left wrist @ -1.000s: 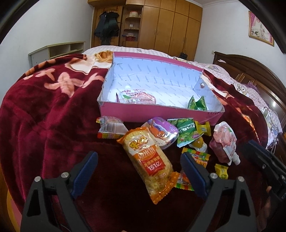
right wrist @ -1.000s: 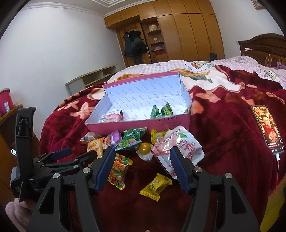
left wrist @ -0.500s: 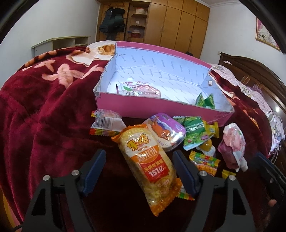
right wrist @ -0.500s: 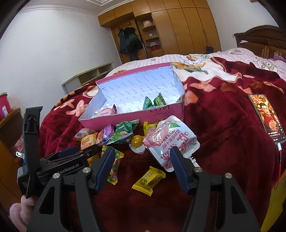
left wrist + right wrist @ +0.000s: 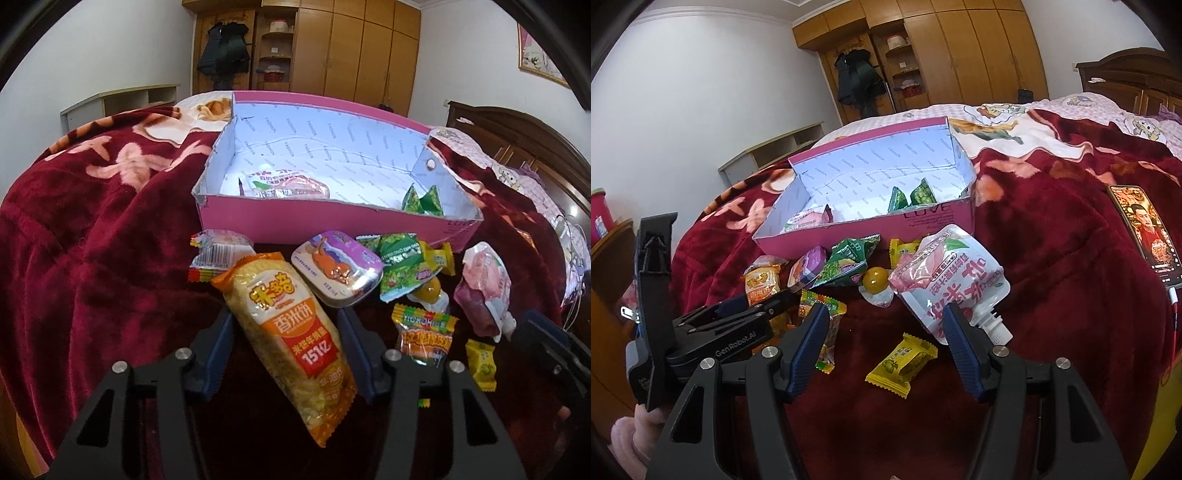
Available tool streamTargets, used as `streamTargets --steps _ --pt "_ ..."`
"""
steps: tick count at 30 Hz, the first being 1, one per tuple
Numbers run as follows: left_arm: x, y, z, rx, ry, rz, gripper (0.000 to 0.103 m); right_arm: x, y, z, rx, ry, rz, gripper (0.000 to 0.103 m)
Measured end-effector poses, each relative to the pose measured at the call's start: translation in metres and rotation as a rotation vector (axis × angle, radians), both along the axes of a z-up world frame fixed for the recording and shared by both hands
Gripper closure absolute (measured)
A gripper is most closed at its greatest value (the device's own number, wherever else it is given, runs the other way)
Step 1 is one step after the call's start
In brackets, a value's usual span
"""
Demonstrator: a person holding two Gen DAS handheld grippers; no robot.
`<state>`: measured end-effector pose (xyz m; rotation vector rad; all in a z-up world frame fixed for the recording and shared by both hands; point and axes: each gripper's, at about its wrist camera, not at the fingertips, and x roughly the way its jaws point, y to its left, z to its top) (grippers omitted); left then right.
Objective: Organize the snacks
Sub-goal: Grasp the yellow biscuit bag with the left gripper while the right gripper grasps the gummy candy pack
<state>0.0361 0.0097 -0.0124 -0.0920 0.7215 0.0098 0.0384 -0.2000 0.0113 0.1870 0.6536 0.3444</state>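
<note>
A bedroom with wooden wardrobes forms the background; the working surface is a dark red blanket point(image 5: 92, 258) on the bed, carrying a pink box point(image 5: 332, 225) with loose snacks strewn in front of its near wall. The orange rice-cracker packet point(image 5: 291, 332) lies between the pads of the left gripper point(image 5: 284, 332). Its long axis runs from the near right toward the box at far left, slightly oblique to the fingers. The jaws have just been closing around it; both pads stand at the packet's edges, but firm pressure cannot be confirmed. The left gripper points downward over the blanket. The right gripper point(image 5: 882, 332) hovers with jaws spread and empty over a yellow candy point(image 5: 903, 363), beside a pink spouted pouch point(image 5: 945, 284). The left hand is nearer the packet.
</note>
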Motion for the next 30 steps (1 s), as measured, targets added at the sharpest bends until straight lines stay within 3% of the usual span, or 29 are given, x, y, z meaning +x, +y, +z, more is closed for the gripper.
streamTargets --steps 19,30 --pt "-0.017 0.013 -0.001 -0.029 -0.012 -0.016 0.045 0.003 0.008 -0.025 -0.038 0.093 -0.008 0.038" --pt "-0.027 0.018 0.008 -0.053 -0.032 -0.030 0.045 0.002 0.028 -0.017 -0.015 0.067 0.052 0.038"
